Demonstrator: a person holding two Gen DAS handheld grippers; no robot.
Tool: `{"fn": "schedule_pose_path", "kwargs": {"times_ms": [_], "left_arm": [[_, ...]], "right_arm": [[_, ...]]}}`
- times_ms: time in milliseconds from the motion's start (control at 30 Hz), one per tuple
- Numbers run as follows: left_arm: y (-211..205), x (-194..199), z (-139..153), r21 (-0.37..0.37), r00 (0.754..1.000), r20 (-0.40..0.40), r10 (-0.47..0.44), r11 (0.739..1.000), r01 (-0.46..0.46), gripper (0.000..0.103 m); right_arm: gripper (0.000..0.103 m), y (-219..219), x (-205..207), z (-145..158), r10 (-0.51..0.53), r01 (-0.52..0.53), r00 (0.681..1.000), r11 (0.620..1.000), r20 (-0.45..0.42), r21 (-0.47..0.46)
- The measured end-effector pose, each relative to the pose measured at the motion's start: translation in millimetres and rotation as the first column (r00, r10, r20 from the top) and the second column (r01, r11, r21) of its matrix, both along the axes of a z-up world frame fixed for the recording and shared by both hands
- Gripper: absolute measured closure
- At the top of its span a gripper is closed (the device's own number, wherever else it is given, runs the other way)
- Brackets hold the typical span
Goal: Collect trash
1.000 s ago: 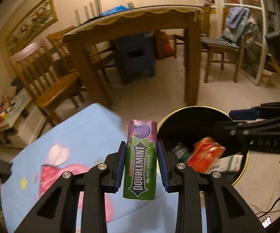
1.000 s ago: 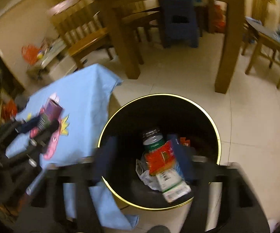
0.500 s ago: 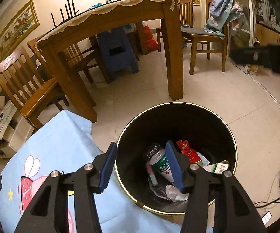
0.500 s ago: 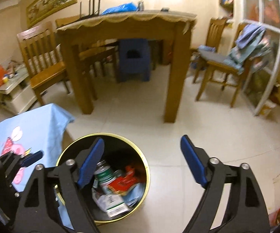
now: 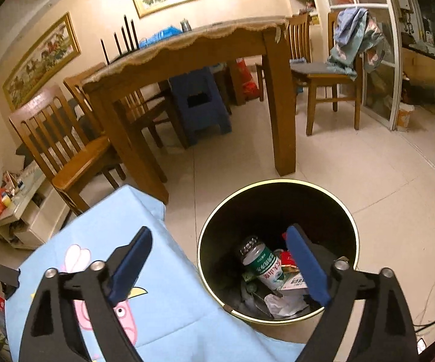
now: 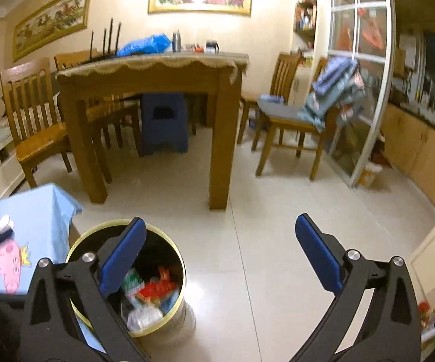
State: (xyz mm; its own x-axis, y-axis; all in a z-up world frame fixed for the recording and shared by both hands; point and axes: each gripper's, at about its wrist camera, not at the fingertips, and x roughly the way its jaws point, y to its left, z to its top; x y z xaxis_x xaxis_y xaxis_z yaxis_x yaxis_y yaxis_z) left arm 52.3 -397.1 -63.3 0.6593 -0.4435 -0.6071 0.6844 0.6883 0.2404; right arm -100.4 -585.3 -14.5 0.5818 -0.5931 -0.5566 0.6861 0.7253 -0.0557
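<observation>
A black trash bin with a gold rim (image 5: 317,184) stands on the tiled floor; it also shows in the right wrist view (image 6: 75,242). Inside lie a green-labelled can (image 5: 262,264), red packaging (image 5: 286,256), a small carton (image 5: 295,283) and crumpled white paper (image 5: 280,301). My left gripper (image 5: 219,253) is open and empty, above the bin's near left rim. My right gripper (image 6: 219,244) is open and empty, raised to the right of the bin over the floor.
A low table with a light blue cartoon cloth (image 5: 102,259) stands left of the bin. Beyond are a wooden dining table (image 5: 205,51), wooden chairs (image 5: 66,147), a blue stool (image 5: 199,105) and a chair with clothes (image 5: 338,66). A glass door (image 6: 365,84) is at the right.
My left gripper held a Doublemint gum pack one second ago; it opened over the bin and is now empty and wider. My right gripper released a red packet and rose away to the right.
</observation>
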Motion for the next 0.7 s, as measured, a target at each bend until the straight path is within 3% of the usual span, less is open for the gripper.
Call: {"fn": "schedule_pose_path", "kwargs": {"times_ms": [100, 400, 700], "left_arm": [[13, -12, 11, -0.027, 1.0, 0.023, 0.019, 0.999, -0.019, 0.007], [102, -19, 24, -0.044, 0.983, 0.059, 0.176, 0.984, -0.174, 0.007], [225, 6, 36, -0.095, 0.917, 0.026, 0.398, 0.914, -0.394, 0.007]], "right_arm": [[0.006, 23, -6, -9, 0.053, -0.053, 0.999, 0.997, -0.01, 0.048], [0.006, 126, 27, -6, 0.209, -0.207, 0.977, 0.977, -0.037, 0.04], [0.006, 245, 87, 5, 0.383, -0.385, 0.918, 0.923, -0.102, -0.008]]}}
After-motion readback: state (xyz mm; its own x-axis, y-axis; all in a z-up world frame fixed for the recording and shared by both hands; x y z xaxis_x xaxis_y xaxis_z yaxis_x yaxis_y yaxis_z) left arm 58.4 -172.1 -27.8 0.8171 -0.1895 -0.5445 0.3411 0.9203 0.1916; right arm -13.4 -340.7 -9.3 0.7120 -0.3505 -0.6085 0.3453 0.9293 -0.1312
